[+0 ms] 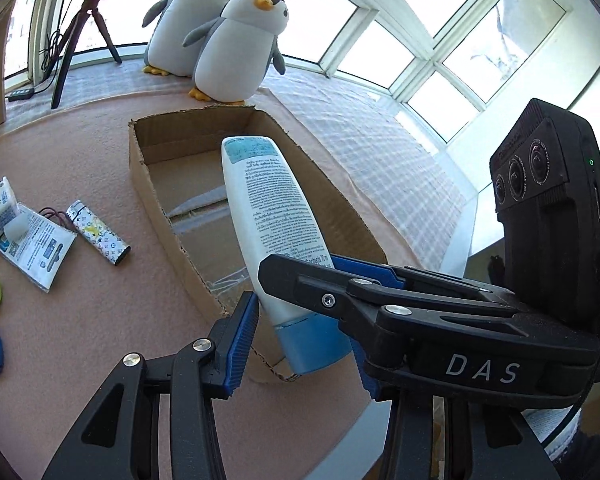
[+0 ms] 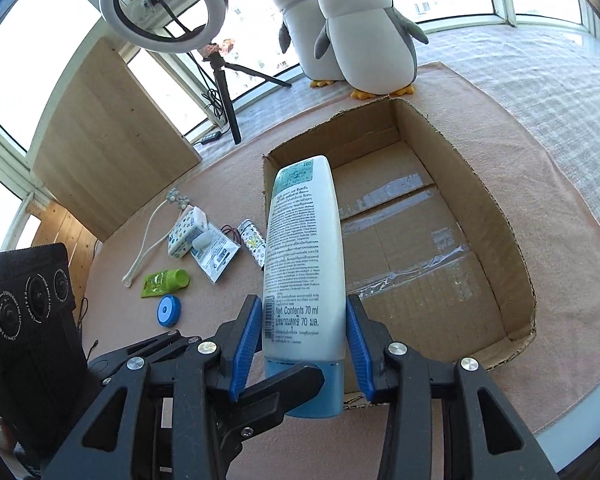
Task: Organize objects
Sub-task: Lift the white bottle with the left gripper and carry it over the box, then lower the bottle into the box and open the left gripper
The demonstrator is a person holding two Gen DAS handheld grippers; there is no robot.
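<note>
The white bottle with the blue cap [image 2: 304, 260] is up in the air, over the near end of the cardboard box [image 2: 480, 200]. It leans, with its cap down near the box's near wall and its flat end pointing to the far end of the box.

The right gripper [image 2: 302, 304] has its blue jaws pressed on both sides of the bottle, just above the cap, so it is grasping the bottle. The left gripper [image 1: 304, 320] is at the cap too. One of its jaws sits right by the bottle, but the other is hidden behind the right gripper, so I cannot tell if it squeezes or only waits there.

I think the step now is to put the bottle into the box. To do it well, only one gripper should carry it, so the other should let go and back away from the box without bumping. Then bring the bottle down low inside the box, past the wall, and lay it flat on the box floor. Let go only when it rests there, or it may drop and roll.

More small things wait on the worktop left of the box, like a green bottle [image 2: 164, 282] and a blue round thing [image 2: 169, 310], so the bottle is best laid near one wall to leave room
</note>
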